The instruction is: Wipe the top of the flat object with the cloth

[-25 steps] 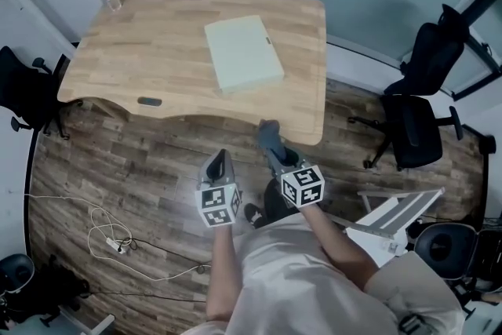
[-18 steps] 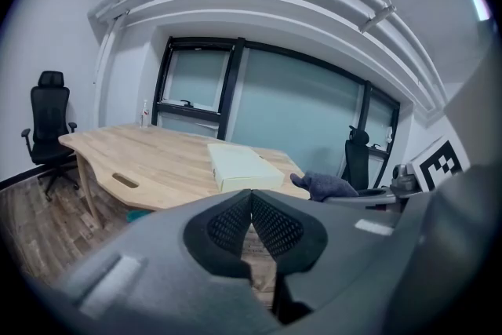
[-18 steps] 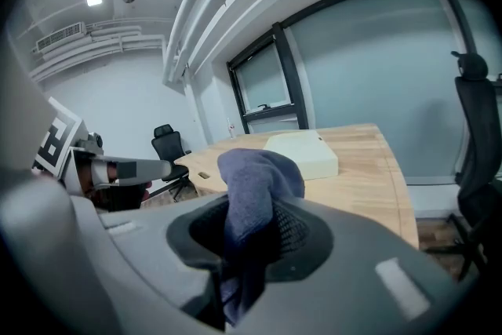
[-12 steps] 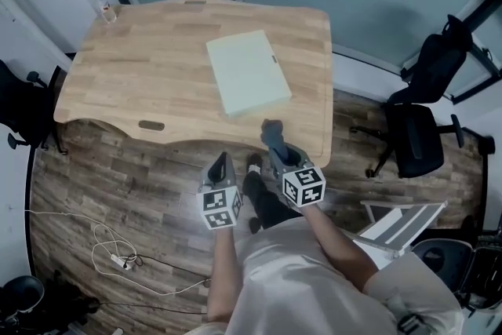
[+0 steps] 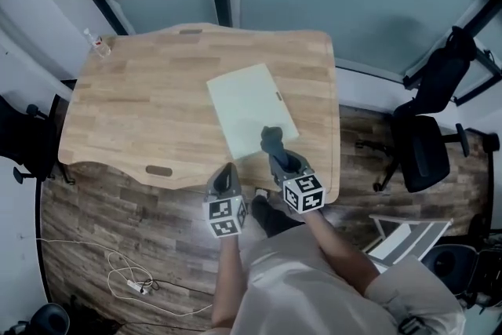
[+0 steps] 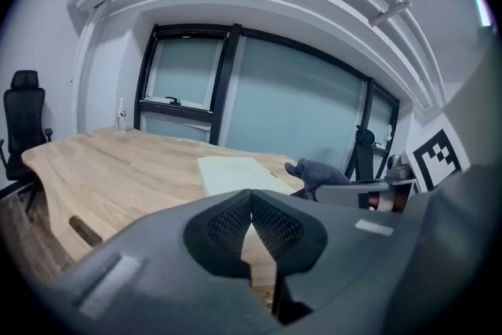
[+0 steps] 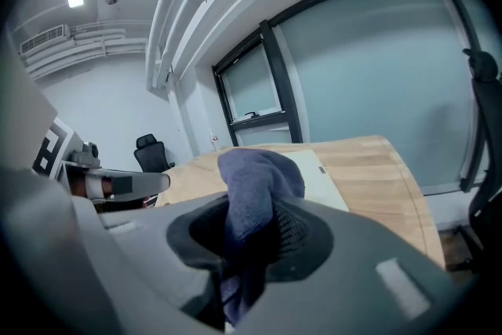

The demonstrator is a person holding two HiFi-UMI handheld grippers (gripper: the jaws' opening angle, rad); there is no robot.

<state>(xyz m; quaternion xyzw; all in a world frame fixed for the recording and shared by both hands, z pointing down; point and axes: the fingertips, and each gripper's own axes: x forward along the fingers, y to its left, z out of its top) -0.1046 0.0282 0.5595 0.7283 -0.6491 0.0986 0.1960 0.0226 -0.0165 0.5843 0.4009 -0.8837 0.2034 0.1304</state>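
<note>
At the table [image 5: 133, 106] edge, my right gripper [image 5: 274, 148] pinches the grey cloth [image 5: 270, 135]; left gripper [image 5: 228, 169] closed, empty; flat object [image 5: 245, 100] pale, rectangular.

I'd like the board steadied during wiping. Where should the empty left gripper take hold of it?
Probably its near left corner, approached from the table's front edge: the board lies flat, so only its thin rim offers a pinch, and that corner sits nearest the left gripper, clear of the cloth.

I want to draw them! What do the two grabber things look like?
Both the left gripper and right gripper are dark grey plastic, with black bumpy pads inside the jaws. Each carries a white cube printed with black square markers.
</note>
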